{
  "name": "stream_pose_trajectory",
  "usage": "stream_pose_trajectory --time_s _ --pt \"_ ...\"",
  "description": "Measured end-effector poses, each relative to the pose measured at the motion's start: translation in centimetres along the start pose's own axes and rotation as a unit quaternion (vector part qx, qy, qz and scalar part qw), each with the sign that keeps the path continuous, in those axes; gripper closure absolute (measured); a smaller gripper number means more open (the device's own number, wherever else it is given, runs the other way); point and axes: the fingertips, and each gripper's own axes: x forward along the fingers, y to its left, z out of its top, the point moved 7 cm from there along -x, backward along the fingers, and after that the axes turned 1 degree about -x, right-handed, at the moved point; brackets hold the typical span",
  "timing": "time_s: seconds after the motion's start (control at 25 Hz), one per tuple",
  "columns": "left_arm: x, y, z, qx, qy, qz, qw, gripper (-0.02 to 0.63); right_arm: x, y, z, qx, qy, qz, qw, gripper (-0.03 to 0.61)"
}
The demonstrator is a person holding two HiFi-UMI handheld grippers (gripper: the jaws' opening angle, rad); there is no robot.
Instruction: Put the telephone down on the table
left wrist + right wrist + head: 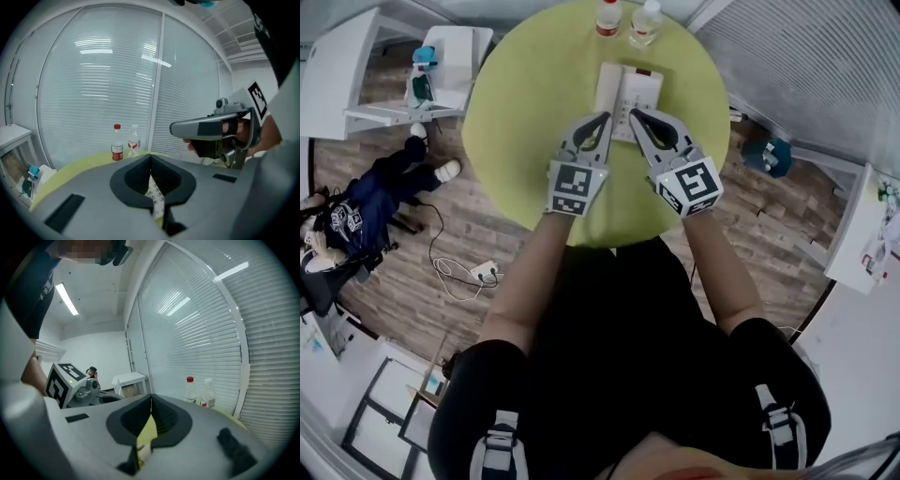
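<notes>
Red-capped bottle (pixel 608 17) upright. Clear-capped bottle (pixel 645 22) just right of it. White desk (pixel 455 47) well left of it. Power strip (pixel 485 272) on wood floor (pixel 502 230), far below-left of it.

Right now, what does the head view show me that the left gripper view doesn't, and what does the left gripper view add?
Head view only: the whole white telephone lying flat on the round yellow-green table, the left gripper and the right gripper both pointed at it, and the wood floor around.
Left gripper view only: the window blinds behind the table, and the left gripper's jaws closed on nothing, with a sliver of keypad below them.
Both: the two bottles at the table's far edge, and the right gripper.
</notes>
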Motion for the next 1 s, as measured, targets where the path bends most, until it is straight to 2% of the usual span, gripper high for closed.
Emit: stream_pose_trajectory --time_s 0.28,0.56,1.0 --pt "3.6 2.5 -3.8 -0.008 0.054 0.008 0.9985 0.609 2.5 -0.5 -2.6 0.022 0.024 -0.032 0.999 0.561" --pt "6.3 3.5 -6.9 -0.020 0.105 0.025 0.9939 0.604 4.2 -1.4 -4.4 0.034 0.041 -0.046 0.998 0.561" --pt "9.4 3.8 -9.9 -0.038 0.157 0.050 0.9857 0.411 4.0 -2.7 -6.8 0.051 0.061 -0.044 0.996 0.561"
